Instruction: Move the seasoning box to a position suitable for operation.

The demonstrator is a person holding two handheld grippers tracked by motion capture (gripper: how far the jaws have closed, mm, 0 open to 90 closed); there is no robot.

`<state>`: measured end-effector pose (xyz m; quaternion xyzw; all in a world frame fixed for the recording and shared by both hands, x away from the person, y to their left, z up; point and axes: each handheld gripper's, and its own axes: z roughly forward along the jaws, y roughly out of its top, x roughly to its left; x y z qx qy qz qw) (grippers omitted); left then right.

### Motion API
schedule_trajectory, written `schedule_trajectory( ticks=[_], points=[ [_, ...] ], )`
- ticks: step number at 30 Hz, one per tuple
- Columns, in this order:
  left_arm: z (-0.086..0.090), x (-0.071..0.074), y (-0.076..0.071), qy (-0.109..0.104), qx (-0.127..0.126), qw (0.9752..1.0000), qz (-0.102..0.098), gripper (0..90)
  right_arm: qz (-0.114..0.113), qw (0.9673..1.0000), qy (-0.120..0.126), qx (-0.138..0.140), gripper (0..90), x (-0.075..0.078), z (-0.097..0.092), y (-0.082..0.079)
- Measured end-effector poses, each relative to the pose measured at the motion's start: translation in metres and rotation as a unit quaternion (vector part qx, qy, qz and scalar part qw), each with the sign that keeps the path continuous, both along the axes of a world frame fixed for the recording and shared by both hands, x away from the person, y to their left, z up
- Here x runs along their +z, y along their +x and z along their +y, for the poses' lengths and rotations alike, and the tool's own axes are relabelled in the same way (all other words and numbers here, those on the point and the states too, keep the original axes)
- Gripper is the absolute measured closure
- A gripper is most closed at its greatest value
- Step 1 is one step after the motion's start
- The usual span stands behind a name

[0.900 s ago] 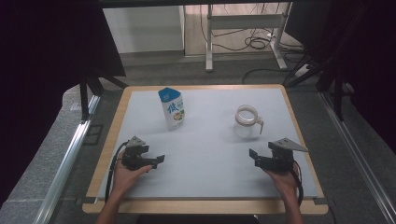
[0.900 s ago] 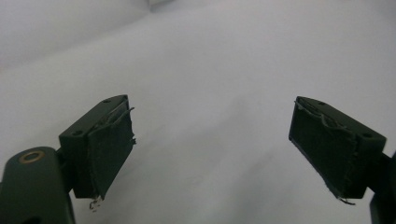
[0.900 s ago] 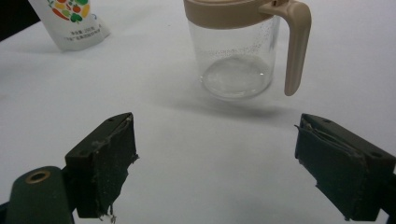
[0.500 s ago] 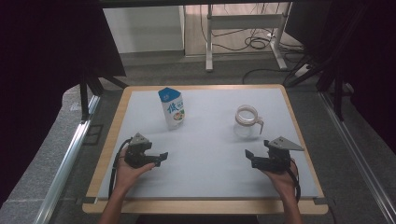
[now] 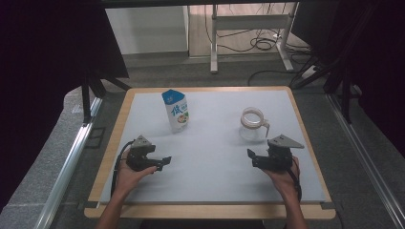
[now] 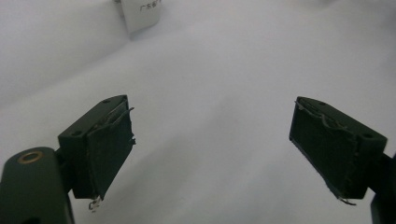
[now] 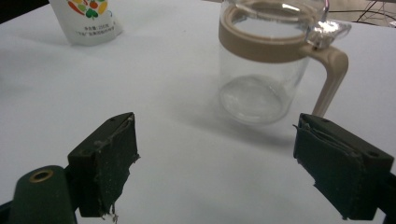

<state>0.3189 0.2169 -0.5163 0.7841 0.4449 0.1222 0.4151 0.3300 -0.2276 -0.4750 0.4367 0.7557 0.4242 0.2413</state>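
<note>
A blue and white milk carton (image 5: 175,110) stands upright at the back left of the white table top (image 5: 215,186). At the back right stands a clear glass jug (image 5: 251,125) with a beige rim and handle. My left gripper (image 5: 165,162) rests low at the front left, open and holding nothing, its jaws pointing right. In the left gripper view its pads (image 6: 109,144) stand wide over bare white surface, with the carton's base (image 6: 142,11) at the top. My right gripper (image 5: 250,156) is open at the front right. The right gripper view has the jug (image 7: 261,70) just ahead, between the jaws' lines.
The table top has a wooden border (image 5: 114,143). Dark curtains flank the table on both sides. Metal rails (image 5: 67,167) run along the floor to the left and right. A desk frame and cables (image 5: 258,43) lie beyond the far edge.
My right gripper has edged a little to the left along the front of the table. The left gripper, the carton and the jug have stayed put.
</note>
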Motion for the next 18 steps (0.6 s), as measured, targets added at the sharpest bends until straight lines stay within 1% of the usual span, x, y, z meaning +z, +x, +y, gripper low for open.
schedule_trajectory(
  ticks=[4, 5, 8, 11, 12, 14, 18],
  points=[
    [0.006, 0.001, -0.001, 0.000, 0.009, 1.0000, 0.002, 13.0, -0.006, 1.0000, -0.001, -0.005, 13.6, 0.009, 0.003, 0.010],
    [0.008, 0.001, -0.001, -0.001, 0.013, 0.9999, 0.004, 12.9, -0.012, 0.9999, -0.003, -0.009, 12.6, 0.013, 0.004, 0.015],
    [0.010, 0.002, -0.001, -0.006, 0.020, 0.9998, 0.004, 12.9, -0.015, 0.9999, 0.002, -0.006, 11.7, 0.018, 0.003, 0.021],
    [0.008, 0.002, -0.003, -0.008, 0.016, 0.9998, 0.007, 12.7, -0.015, 0.9999, 0.004, -0.001, 8.4, 0.025, 0.005, 0.030],
    [0.006, 0.002, -0.005, -0.006, 0.015, 0.9998, 0.007, 12.6, -0.012, 0.9999, 0.001, 0.004, 6.8, 0.028, 0.008, 0.037],
    [0.005, 0.002, -0.005, -0.003, 0.012, 0.9999, 0.006, 12.6, -0.010, 0.9999, -0.001, 0.007, 6.5, 0.029, 0.008, 0.040],
    [0.003, 0.005, -0.010, -0.002, 0.009, 1.0000, 0.000, 12.5, -0.009, 0.9999, 0.002, 0.007, 6.0, 0.035, 0.011, 0.058]
  ],
)
